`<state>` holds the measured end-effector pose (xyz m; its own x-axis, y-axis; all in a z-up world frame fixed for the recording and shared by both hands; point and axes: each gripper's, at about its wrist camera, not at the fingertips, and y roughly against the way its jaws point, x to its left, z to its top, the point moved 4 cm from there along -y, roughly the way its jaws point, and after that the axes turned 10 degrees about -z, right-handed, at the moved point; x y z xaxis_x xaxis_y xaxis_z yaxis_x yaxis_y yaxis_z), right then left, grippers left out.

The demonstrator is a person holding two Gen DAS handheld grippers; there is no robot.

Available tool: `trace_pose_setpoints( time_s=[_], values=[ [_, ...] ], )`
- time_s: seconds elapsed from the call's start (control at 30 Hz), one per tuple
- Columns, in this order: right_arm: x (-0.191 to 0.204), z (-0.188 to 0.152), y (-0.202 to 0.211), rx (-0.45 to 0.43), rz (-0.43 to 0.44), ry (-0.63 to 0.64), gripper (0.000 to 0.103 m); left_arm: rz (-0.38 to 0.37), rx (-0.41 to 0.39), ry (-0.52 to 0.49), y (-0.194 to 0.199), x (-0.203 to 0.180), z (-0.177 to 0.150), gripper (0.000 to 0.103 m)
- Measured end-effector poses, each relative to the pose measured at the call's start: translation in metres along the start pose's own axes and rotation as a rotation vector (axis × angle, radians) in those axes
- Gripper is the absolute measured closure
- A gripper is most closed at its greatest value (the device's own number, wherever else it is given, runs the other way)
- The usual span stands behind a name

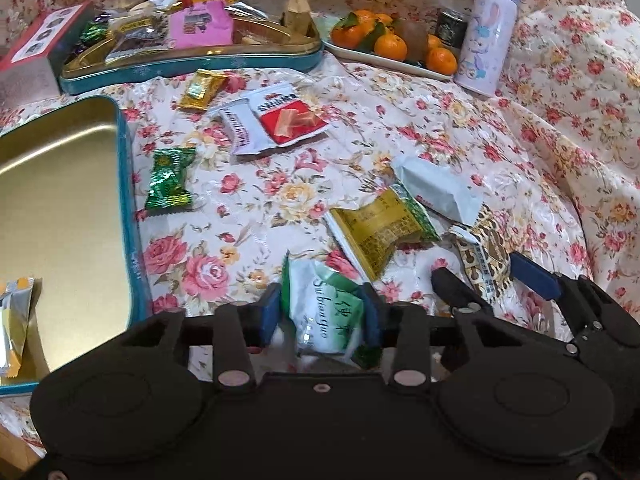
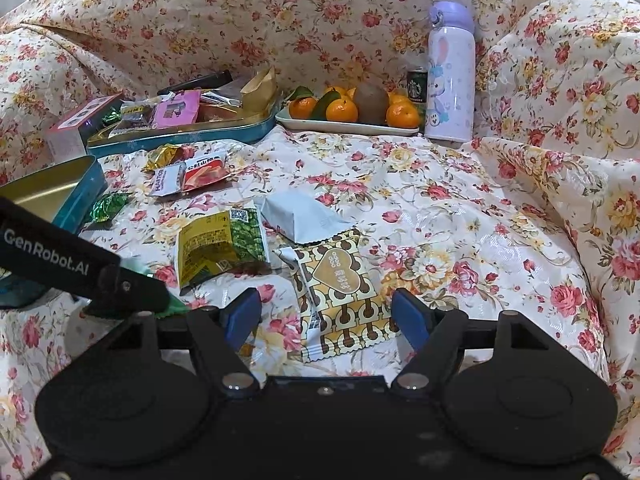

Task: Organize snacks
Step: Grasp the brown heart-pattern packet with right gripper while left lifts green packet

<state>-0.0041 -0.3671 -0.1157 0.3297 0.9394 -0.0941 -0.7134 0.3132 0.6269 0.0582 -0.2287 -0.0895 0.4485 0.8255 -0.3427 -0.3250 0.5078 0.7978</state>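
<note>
Left gripper [image 1: 320, 316] has the green-and-white packet [image 1: 324, 312] between its blue pads [image 1: 270, 314]; the pads sit right at the packet's sides and the wrapper looks pinched in, so I read it as clamped on the packet, though the contact on the right pad is partly hidden by crumpled film. Right gripper [image 2: 326, 316] is apart, jaws wide, straddling the near end of the brown-and-yellow patterned packet [image 2: 340, 300] without pressing it.

Just beyond the left gripper lies the yellow-green packet [image 1: 380, 236], with a plain white packet [image 1: 436, 188] behind it, touching. Further left on the cloth: a green candy [image 1: 170, 178], a red-and-white packet [image 1: 288, 118] overlapping another white one, and a gold candy [image 1: 202, 88]. The open tin [image 1: 124, 184] is at near left, mostly bare inside with one packet in its near corner. A second tin [image 1: 192, 70], full of snacks, sits far left. Far right: a tray of oranges [image 1: 384, 62] and a purple bottle [image 1: 486, 28].

Step in hand, as I judge it: carry the green-and-white packet left into the near tin. To do it well: keep the squeeze light so the contents don't crush, lift clear of the tin's rim before moving across, release low and flat. The right gripper should centre on the patterned packet before closing, or the film may slip out.
</note>
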Motion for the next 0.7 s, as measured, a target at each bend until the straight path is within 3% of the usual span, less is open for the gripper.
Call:
trace_pose_setpoints(
  time_s=[0.47, 0.53, 0.6, 0.7],
  values=[
    [0.0, 0.008, -0.008, 0.007, -0.014, 0.01, 0.032, -0.051, -0.007, 0.062, 0.014, 0.012, -0.008, 0.056],
    [0.0, 0.007, -0.006, 0.011, -0.013, 0.004, 0.037, -0.052, -0.013, 0.061, 0.018, 0.013, -0.01, 0.056],
    [0.001, 0.006, -0.003, 0.011, -0.019, 0.01, 0.052, -0.051, -0.022, 0.056, 0.023, 0.013, -0.011, 0.056],
    [0.005, 0.004, 0.003, 0.015, -0.021, 0.026, 0.064, -0.045, -0.037, 0.044, 0.031, 0.013, -0.014, 0.056]
  ],
)
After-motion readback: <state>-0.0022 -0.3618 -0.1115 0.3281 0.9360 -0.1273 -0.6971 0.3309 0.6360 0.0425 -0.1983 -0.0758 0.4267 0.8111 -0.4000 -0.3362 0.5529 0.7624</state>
